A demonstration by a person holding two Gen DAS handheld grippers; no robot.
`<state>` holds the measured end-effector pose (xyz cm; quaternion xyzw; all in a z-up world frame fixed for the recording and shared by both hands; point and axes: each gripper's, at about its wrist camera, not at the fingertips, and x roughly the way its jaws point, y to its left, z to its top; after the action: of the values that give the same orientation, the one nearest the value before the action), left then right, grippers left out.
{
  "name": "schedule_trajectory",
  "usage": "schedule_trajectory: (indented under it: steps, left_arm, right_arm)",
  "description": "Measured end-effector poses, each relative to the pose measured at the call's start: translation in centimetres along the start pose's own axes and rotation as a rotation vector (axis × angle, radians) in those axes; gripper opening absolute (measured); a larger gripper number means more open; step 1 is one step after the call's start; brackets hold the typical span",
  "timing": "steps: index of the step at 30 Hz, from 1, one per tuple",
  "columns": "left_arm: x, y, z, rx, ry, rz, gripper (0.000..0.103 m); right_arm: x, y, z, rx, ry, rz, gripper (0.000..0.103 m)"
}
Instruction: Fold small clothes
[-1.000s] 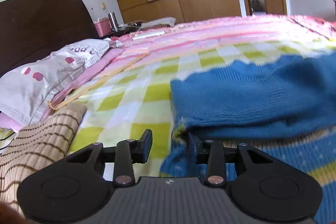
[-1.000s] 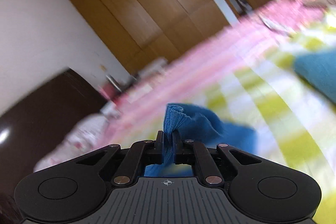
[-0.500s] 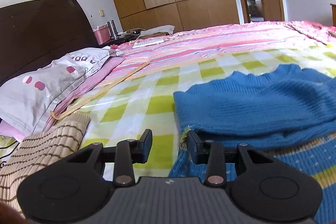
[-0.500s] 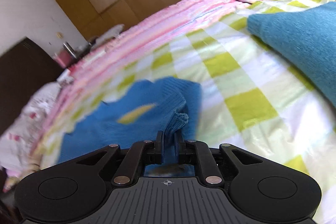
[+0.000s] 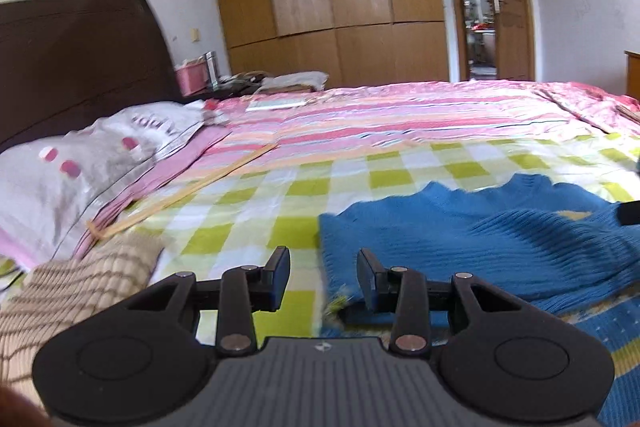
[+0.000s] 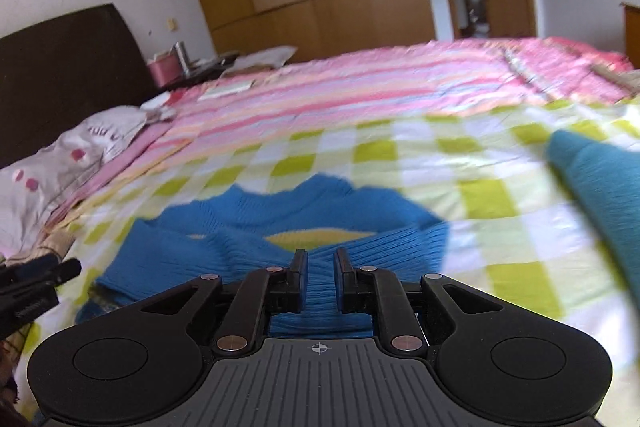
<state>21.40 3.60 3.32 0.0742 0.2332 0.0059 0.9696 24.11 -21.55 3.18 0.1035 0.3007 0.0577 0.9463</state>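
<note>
In the left wrist view, the left gripper (image 5: 323, 277) was wide open and held nothing; the near left edge of the blue sweater (image 5: 460, 247) lay just in front of its right finger, and the checked bedsheet (image 5: 248, 227) showed between the fingers. The sweater lay flat on the bed, ahead and to the right of this gripper, with one ribbed sleeve folded across its body. A striped brown cloth (image 5: 68, 291) lay to the left, and a grey pillow (image 5: 80, 163) further ahead on the left. In the right wrist view, the right gripper (image 6: 321, 269) had its jaws only a little apart, with the ribbed blue sleeve (image 6: 320, 291) running between them; the fingers did not seem to press the cloth, so I judged it was letting the sleeve go and not gripping it. The body of the sweater spread out ahead of this gripper, with a yellow patch (image 6: 316, 237) showing near its middle. A teal garment (image 6: 600, 179) lay well to the right. I judged the step in hand was folding the sleeves inward. The next move probably called for the left gripper to close on the sweater's near edge, so that this side could be folded over.
</note>
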Motion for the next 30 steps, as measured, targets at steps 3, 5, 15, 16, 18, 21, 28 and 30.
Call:
schedule_trajectory:
  steps: [3, 5, 15, 16, 18, 21, 28, 30]
  left_arm:
    - [1.8, -1.2, 0.3, 0.019, 0.005, -0.03, 0.043]
    - [3.6, -1.6, -0.1, 0.021, 0.046, -0.028, 0.043]
    - [4.3, -0.6, -1.3, 0.076, 0.119, 0.013, 0.045]
    - [4.2, -0.7, -0.9, 0.067, 0.107, 0.006, 0.045]
    - [4.0, -1.0, -0.2, 0.06, 0.081, -0.002, 0.045]
    - [4.4, -1.3, 0.1, 0.061, 0.066, -0.013, 0.045]
    - [5.9, -0.9, -2.0, 0.093, 0.111, 0.024, 0.046]
    - [5.7, -0.8, -2.1, 0.096, 0.106, 0.041, 0.046]
  right_arm:
    - [1.8, -0.5, 0.3, -0.015, 0.047, -0.047, 0.017]
    - [2.5, -1.3, 0.0, -0.015, 0.082, -0.068, 0.017]
    - [1.3, -1.6, 0.4, -0.07, 0.039, -0.087, 0.018]
    - [1.3, -1.1, 0.8, -0.089, 0.026, -0.077, 0.018]
    - [1.9, -0.4, 1.5, -0.139, 0.017, -0.083, 0.022]
    - [3.1, -0.4, 2.1, -0.202, 0.028, -0.127, 0.037]
    - [4.8, -2.9, 0.9, -0.22, 0.134, -0.104, 0.032]
    - [4.8, -3.3, 0.5, -0.183, 0.13, -0.078, 0.019]
